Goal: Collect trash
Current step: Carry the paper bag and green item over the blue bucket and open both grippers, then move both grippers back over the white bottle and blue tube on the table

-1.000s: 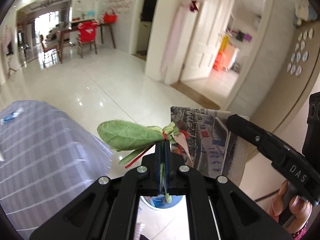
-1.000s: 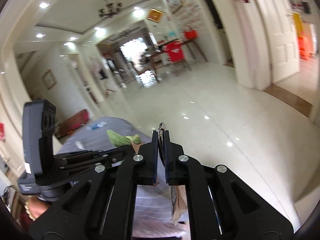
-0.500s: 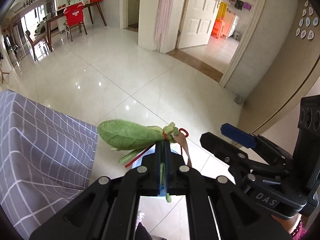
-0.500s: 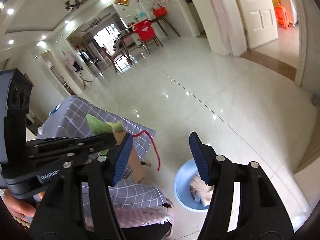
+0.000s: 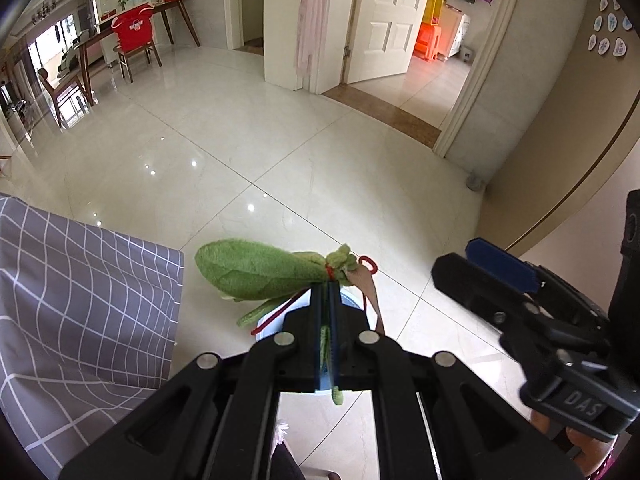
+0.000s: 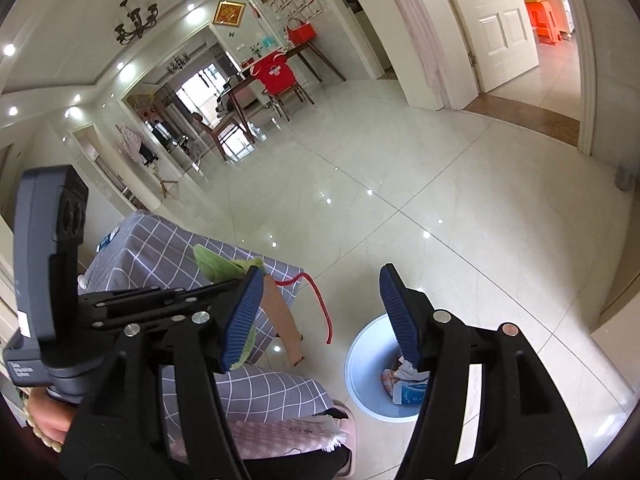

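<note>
- Clamping tight: left gripper (image 5: 328, 292), jaws pressed together w/ no gap, pinching a fuzzy green leaf bundle (image 5: 256, 270) at its tied stem end; leaf blade sticks out to the left, a red cord (image 6: 318, 300) and a tan strip (image 6: 282, 318) dangle from it.
- Right gripper (image 6: 320, 316): jaws spread wide, nothing between them; ribbed blue pads (image 6: 240, 320) on black plastic fingers.
- Right-wrist view: bundle hangs above floor, between table edge and bin, not over the bin opening as far as I can tell.
- Pale blue round bin (image 6: 360, 360) on floor just below the right gripper; paper scraps and a small carton inside; right finger hides part of its rim.
- Near left: table under grey cloth w/ white grid (image 5: 80, 300), soft folds at the corner.
- Floor (image 5: 320, 160): glossy cream tiles, light spots reflecting.
- Far: wooden table and chair w/ red cover (image 5: 134, 32), white panel door (image 5: 384, 20) ajar, orange stools (image 5: 428, 40) in the room past it.
</note>
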The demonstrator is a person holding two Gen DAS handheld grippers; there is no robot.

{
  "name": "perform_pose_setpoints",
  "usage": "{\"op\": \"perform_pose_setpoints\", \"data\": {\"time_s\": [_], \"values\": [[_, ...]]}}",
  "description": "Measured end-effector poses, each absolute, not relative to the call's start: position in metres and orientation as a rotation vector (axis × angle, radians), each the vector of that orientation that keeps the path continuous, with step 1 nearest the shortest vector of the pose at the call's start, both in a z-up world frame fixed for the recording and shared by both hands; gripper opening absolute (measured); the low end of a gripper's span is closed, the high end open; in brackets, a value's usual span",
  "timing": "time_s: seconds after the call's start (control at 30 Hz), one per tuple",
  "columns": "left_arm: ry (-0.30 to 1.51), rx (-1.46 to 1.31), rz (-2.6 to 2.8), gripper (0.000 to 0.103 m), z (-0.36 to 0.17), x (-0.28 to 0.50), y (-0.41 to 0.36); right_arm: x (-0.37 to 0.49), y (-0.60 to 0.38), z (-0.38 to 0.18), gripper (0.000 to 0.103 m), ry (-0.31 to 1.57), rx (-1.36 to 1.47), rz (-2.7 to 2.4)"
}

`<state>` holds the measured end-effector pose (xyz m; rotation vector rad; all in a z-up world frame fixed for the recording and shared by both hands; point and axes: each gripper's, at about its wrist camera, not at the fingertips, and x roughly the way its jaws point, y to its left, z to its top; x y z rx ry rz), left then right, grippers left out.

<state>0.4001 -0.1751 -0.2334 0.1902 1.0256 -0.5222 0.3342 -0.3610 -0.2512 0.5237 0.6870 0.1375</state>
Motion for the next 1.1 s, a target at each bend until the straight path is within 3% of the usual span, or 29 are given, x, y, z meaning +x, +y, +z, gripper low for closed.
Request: {"op": "perform_pose_setpoints", "data": {"time_s": [0.23,0.3,0.33,0.37,0.4,1.1], "values": [[1.019,0.19,-0.537,0.004,-0.231,0.406,-0.181,0.322,-0.377,-0.238,0.064,0.619,0.587,0.104],[1.018,0.194,-0.547,0.013,-0.229,0.407,-0.185,0.32,-0.38,-0.234,0.064,0.604,0.598,0.098],[1.026,0.2,-0.548,0.023,-0.229,0.407,-0.186,0.318,-0.382,-0.232,0.065,0.594,0.595,0.09],[1.032,0.206,-0.537,0.057,-0.229,0.409,-0.186,0.316,-0.382,-0.231,0.066,0.589,0.592,0.084],[1.02,0.209,-0.521,0.082,-0.227,0.408,-0.185,0.316,-0.383,-0.229,0.067,0.588,0.59,0.08],[0.853,0.138,-0.39,0.082,-0.151,0.38,-0.085,0.318,-0.316,-0.182,0.068,0.586,0.499,0.149]]}}
